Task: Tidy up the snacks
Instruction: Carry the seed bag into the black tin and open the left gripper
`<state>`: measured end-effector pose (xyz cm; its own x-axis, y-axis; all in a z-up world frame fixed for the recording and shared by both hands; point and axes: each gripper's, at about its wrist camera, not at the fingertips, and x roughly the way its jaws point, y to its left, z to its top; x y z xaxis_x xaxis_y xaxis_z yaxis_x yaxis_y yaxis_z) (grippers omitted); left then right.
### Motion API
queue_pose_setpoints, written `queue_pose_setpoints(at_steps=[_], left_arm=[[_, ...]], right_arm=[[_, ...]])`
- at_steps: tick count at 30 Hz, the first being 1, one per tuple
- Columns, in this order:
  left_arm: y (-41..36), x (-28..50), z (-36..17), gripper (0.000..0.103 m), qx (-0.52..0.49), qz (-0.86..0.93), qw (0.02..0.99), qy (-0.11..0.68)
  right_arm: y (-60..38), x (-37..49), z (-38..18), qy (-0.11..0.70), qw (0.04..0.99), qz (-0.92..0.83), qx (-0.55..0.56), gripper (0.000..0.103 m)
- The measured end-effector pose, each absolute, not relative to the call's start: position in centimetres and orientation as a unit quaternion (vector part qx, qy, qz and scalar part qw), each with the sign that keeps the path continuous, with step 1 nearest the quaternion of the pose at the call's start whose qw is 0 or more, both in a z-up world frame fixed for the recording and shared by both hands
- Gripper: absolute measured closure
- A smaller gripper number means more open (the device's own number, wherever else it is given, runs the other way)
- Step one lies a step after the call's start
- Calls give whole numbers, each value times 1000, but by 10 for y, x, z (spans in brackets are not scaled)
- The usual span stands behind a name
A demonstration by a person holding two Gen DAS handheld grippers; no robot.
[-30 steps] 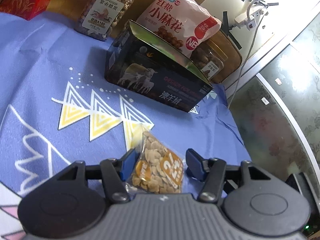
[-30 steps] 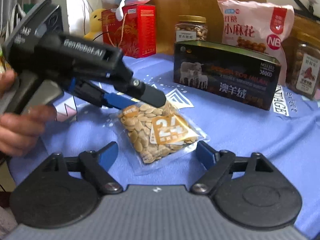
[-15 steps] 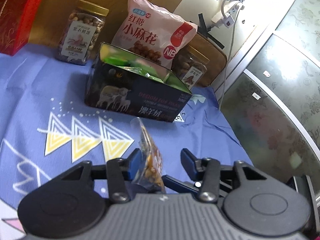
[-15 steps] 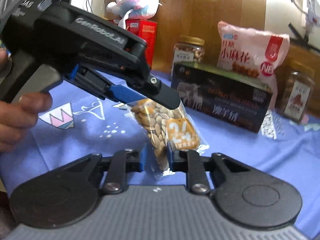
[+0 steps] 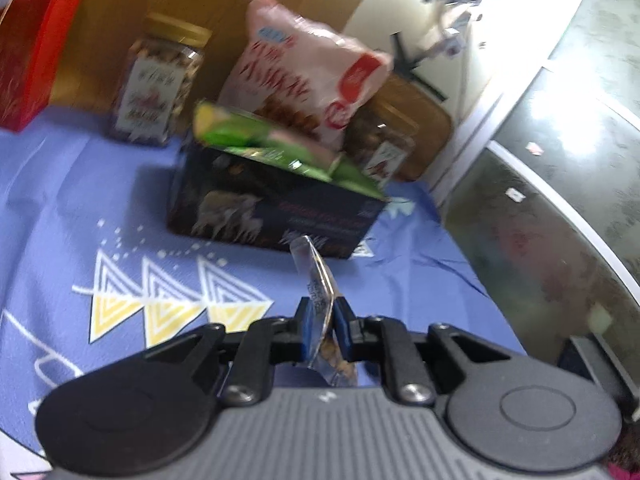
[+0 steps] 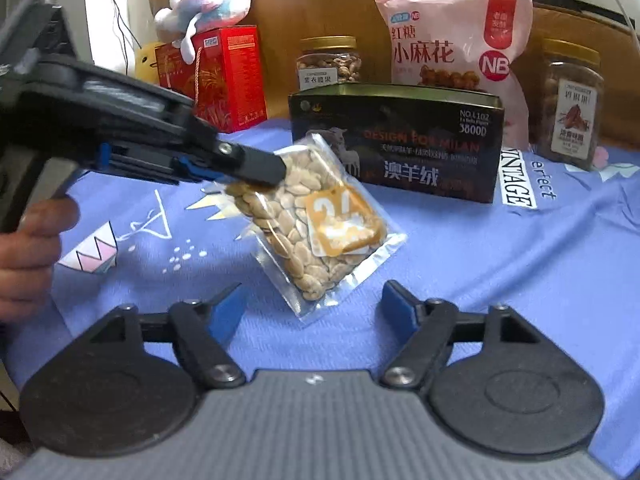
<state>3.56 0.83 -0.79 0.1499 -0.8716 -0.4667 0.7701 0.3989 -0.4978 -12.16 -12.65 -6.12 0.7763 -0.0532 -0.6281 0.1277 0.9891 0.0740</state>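
Left wrist view: the left gripper [image 5: 323, 330] is clamped fully down on the nut packet [image 5: 320, 296], which stands edge-on between the pads, clear of the blue tablecloth [image 5: 120, 200]. The open dark box [image 5: 276, 208] sits ahead, green packets inside.

Right wrist view: the right gripper [image 6: 316, 312] has its jaws opening, pads clear of the packet [image 6: 316, 216], which hangs from the left gripper [image 6: 256, 168] above the cloth. The packet appears light, crinkly and slippery; its flat sealed edge looks the surest hold, since the nuts may shift.
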Motion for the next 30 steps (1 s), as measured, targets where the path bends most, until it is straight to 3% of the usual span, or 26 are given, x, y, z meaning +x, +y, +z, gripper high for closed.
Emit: queue_pose_setpoints(at_steps=[5,7,10,19,22,24,30], left_arm=[[16,30,1,91,-79,-563,747,345],[19,29,6,91,-80,-564,750,336],[21,35,15,90,-81,-563,754,329],[-18,86,52,89,-68,-534,788,299],[-43,114,56,84,-46,-487,821,294],[-61,128,51,74,-13,-452,843,292],[-57,129,44,72,-6,-440,848,297]], right_arm=[[-119,-111,-62,330,941,-51,45,25],[-121,-109,-61,324,943,-53,51,58],[-126,-113,-56,307,948,-55,67,68],[-145,-70,-1,243,967,-70,-7,65],[-160,-26,6,261,963,-68,-21,62],[-173,-1,3,283,957,-67,-11,53],[-180,-23,-4,274,958,-84,22,53]])
